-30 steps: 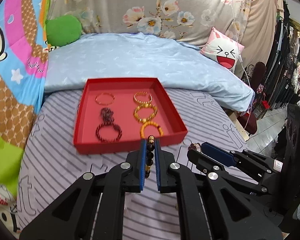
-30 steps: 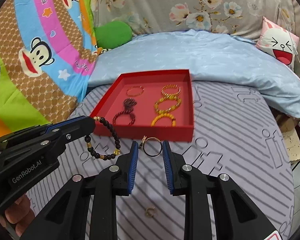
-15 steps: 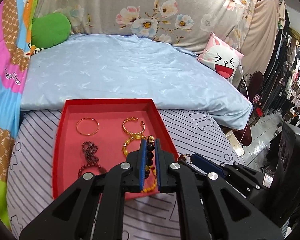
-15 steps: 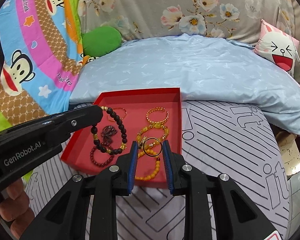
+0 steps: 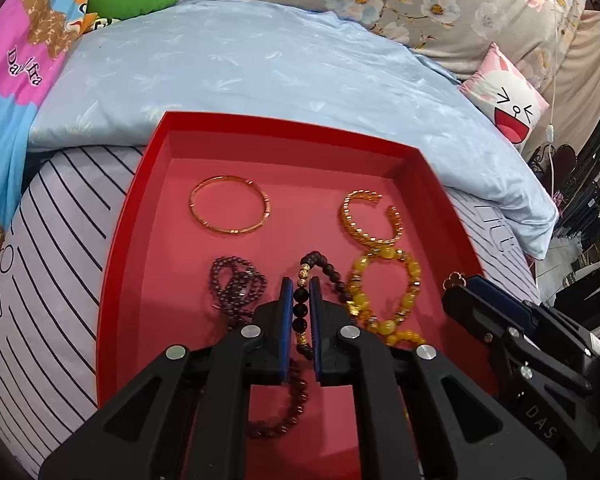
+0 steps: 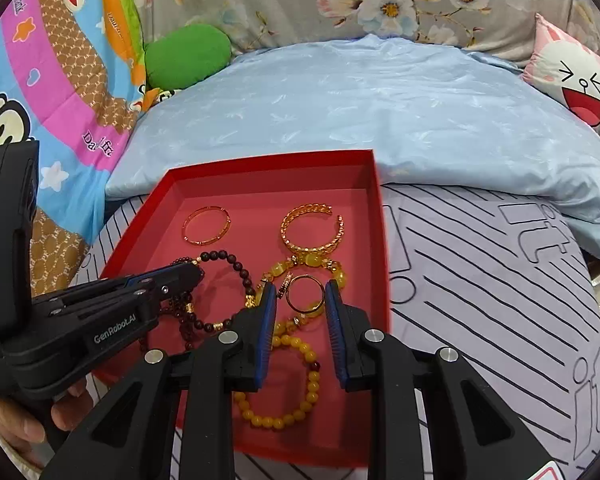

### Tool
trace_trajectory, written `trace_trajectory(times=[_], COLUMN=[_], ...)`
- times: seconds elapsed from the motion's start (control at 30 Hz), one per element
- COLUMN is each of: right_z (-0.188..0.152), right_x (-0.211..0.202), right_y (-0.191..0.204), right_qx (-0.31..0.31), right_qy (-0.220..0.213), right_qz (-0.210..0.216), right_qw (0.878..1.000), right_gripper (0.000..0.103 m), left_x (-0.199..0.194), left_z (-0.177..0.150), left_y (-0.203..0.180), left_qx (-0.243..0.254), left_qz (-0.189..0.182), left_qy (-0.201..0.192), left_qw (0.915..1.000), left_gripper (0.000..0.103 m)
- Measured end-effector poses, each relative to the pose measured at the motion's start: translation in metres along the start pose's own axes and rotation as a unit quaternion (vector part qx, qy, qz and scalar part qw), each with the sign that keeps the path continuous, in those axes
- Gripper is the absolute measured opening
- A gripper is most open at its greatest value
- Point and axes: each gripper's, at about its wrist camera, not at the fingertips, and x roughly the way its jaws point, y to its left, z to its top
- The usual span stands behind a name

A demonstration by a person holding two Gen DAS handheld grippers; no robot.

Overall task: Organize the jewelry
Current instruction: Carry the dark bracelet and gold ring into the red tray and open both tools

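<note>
A red tray (image 5: 140, 208) lies on the striped bed cover, and both grippers hang over its near half. My left gripper (image 5: 300, 284) is shut on a dark bead bracelet (image 5: 328, 270) with gold beads, which loops out past the tips (image 6: 236, 268). My right gripper (image 6: 301, 286) is shut on a thin gold ring (image 6: 305, 311) with a small charm. The tray holds a gold bangle (image 5: 230, 210), a gold cuff (image 5: 370, 220), a yellow bead bracelet (image 5: 384, 280), a second yellow bead bracelet (image 6: 296, 384), a purple bead strand (image 5: 236, 284) and a dark red bead bracelet (image 5: 284, 412).
A light blue quilt (image 6: 380, 100) is bunched against the tray's far edge. Beyond it are a green cushion (image 6: 188, 56) and a pink rabbit cushion (image 6: 576, 80). A cartoon blanket (image 6: 60, 60) lies to the left. A hand (image 6: 60, 416) grips the left tool's handle.
Both grippers have moved forward and down, from in front of the tray's near wall to over its inside. Each still holds its piece.
</note>
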Motion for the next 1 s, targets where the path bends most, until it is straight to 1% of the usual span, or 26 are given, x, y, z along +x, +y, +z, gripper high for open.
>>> trace_trajectory(times=[0.2,0.3,0.57,0.67,0.87,1.0], right_z=[0.007,0.009,0.01,0.011,0.011,0.009], right_x=[0.022,0.028,0.036,0.035,0.025,0.011], right_y=[0.01,0.011,0.013,0.013,0.009,0.01], right_qx=[-0.011,-0.012,-0.019,-0.017,-0.009,-0.009], right_qy=[0.01,0.015,0.021,0.019,0.011,0.002], right_qz=[-0.003,-0.005,-0.014,-0.014,-0.011,-0.009], right_qw=[1.0,1.0,0.999,1.0,1.0,1.0], right_gripper=[0.023,0.024,0.025,0.027,0.028,0.028], left_x=[0.008,0.007,0.007,0.006,-0.001,-0.011], left_z=[0.001,0.003,0.004,0.003,0.002,-0.001], left_y=[0.008,0.007,0.004,0.003,0.003,0.002], left_qx=[0.006,0.013,0.019,0.019,0.016,0.014], left_qz=[0.018,0.03,0.045,0.049,0.048,0.049], left_qy=[0.001,-0.006,-0.014,-0.016,-0.021,-0.025], left_qw=[0.9998,0.9994,0.9987,0.9985,0.9985,0.9984], left_gripper=[0.008,0.008,0.008,0.008,0.008,0.008])
